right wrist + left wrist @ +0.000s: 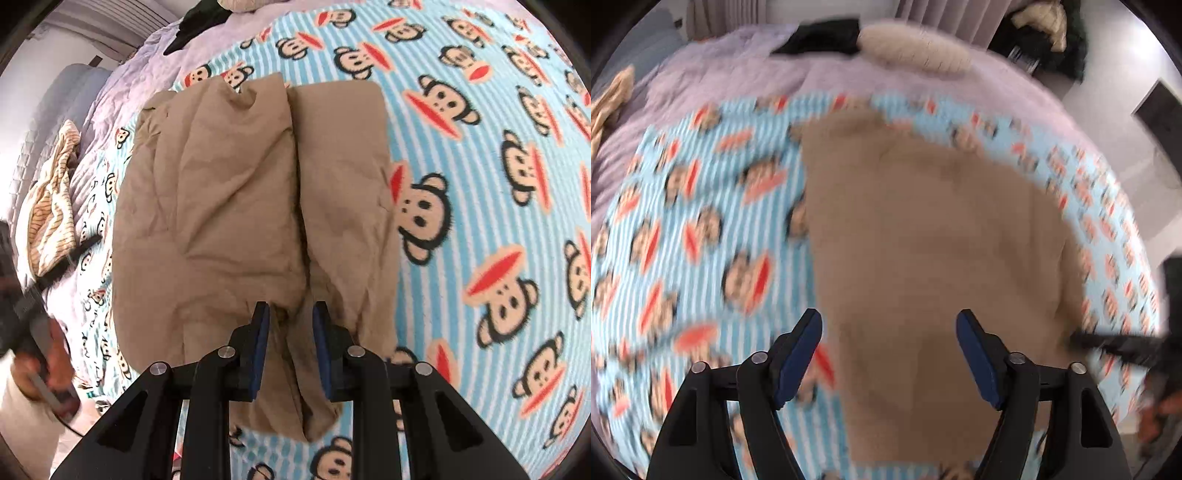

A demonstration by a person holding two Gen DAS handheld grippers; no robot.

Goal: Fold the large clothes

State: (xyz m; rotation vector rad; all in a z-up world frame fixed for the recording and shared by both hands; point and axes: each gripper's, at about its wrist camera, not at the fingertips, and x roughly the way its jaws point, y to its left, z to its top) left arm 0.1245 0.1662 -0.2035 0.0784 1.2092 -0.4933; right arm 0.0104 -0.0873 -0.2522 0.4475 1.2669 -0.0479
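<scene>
Right now we are working over a tan garment (236,206) that is lying on the monkey-print blanket (480,155) spread across the bed, already doubled into 2 long panels that are lying side by side with a seam-like gap running between them. We are holding the right gripper (290,314) steeply down over the near end of that gap, its fingers (263,343) set narrowly apart with a ridge of the cloth bunching up between them; whether the pads are truly pinching it we cannot tell, so we are treating it as a loose gather rather than a firm hold. We are keeping the left gripper (889,321) above the same garment with its fingers standing wide and nothing between them, and the left view is blurring heavily. Judging from the layout, the narrow stance is suiting a pinch on the near edge, probably to carry it toward the far end for the next fold. A striped cloth (51,206) is lying bunched on the lilac quilt (122,92), well apart.
</scene>
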